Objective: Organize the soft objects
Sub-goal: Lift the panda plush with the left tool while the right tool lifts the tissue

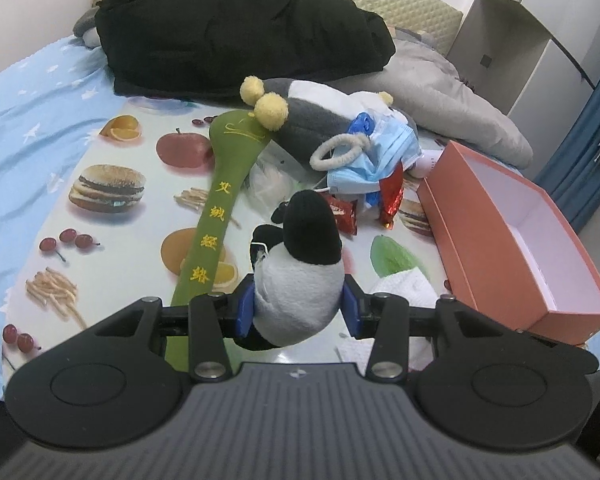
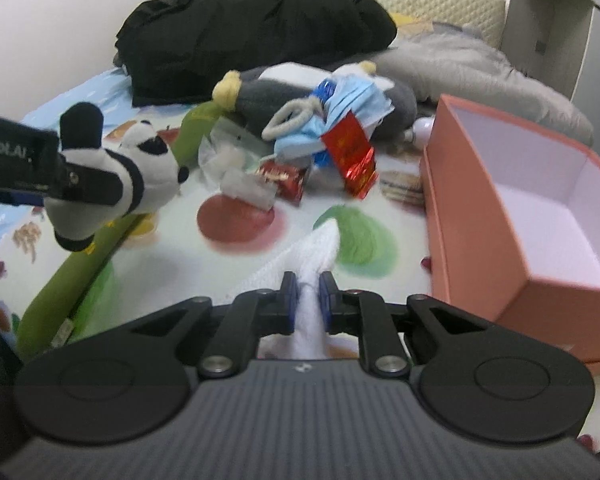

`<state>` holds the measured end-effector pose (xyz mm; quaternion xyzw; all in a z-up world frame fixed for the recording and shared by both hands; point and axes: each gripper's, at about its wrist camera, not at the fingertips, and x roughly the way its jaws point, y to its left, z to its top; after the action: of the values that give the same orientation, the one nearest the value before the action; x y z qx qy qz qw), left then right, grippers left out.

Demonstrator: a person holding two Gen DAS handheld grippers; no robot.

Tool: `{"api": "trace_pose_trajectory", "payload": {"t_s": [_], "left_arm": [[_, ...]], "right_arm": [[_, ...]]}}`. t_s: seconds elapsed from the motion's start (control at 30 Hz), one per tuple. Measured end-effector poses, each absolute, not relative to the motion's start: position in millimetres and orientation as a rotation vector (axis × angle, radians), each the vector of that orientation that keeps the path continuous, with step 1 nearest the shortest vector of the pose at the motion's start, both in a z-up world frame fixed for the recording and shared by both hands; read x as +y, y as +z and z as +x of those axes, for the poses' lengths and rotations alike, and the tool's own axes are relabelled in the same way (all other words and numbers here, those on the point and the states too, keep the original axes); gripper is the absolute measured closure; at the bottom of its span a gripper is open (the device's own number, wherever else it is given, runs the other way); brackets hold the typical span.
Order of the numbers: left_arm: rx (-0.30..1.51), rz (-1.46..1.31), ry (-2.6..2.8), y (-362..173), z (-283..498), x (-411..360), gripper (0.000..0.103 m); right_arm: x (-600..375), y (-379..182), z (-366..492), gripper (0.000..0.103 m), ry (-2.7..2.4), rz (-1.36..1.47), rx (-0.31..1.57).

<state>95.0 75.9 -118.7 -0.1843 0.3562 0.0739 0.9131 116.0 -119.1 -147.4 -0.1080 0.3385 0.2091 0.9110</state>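
My left gripper [image 1: 298, 312] is shut on a small panda plush [image 1: 300, 272], held above the food-print mat [image 1: 100, 240]; the right wrist view shows the same panda plush [image 2: 112, 176] lifted at the left. A white cloth [image 2: 312, 280] is pinched between the blue pads of my right gripper [image 2: 311, 298], which is shut on it. The white cloth [image 1: 404, 284] also shows low in the left wrist view. An open orange box [image 1: 512, 236] stands to the right; the orange box [image 2: 540, 216] is empty. A grey plush [image 1: 312, 120] lies further back.
A long green cushion [image 1: 216, 216] lies across the mat. Blue face masks [image 1: 380, 152], red snack packets [image 2: 352, 152] and clear plastic wrap [image 1: 268, 184] are piled mid-mat. A black garment [image 1: 236, 32] and a grey garment [image 1: 440, 92] lie at the back of the bed.
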Motion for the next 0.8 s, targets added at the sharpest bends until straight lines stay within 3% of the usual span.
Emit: {"api": "trace_pose_trajectory", "payload": {"t_s": [0.37,0.4,0.43,0.5,0.7,0.77,0.8], "left_arm": [[0.767,-0.398,0.165,-134.2,93.5,82.8,0.054],[0.769,-0.398,0.164,-135.6,94.1,83.0,0.054],[0.773,-0.398,0.165,-137.3,94.4,83.0,0.054],[0.78,-0.401,0.164,-140.7,95.6,82.8,0.054],[0.794,-0.411,0.164,-148.4,99.2,82.0,0.054],[0.797,-0.418,0.163,-149.4,100.8,82.1,0.054],[0.798,-0.42,0.164,-149.6,102.1,82.0,0.054]], "right_arm": [[-108.2,-164.4,121.9,0.082,0.446,-0.24,0.733],[-107.1,-165.2,123.4,0.076,0.43,-0.249,0.732],[-106.8,-165.6,125.5,0.06,0.418,-0.253,0.733],[-109.2,-165.0,130.1,0.043,0.399,-0.237,0.722],[-110.8,-172.9,156.1,0.043,0.409,-0.182,0.792],[-108.9,-178.8,166.9,0.053,0.425,-0.162,0.845],[-108.6,-181.1,172.6,0.069,0.436,-0.146,0.87]]}}
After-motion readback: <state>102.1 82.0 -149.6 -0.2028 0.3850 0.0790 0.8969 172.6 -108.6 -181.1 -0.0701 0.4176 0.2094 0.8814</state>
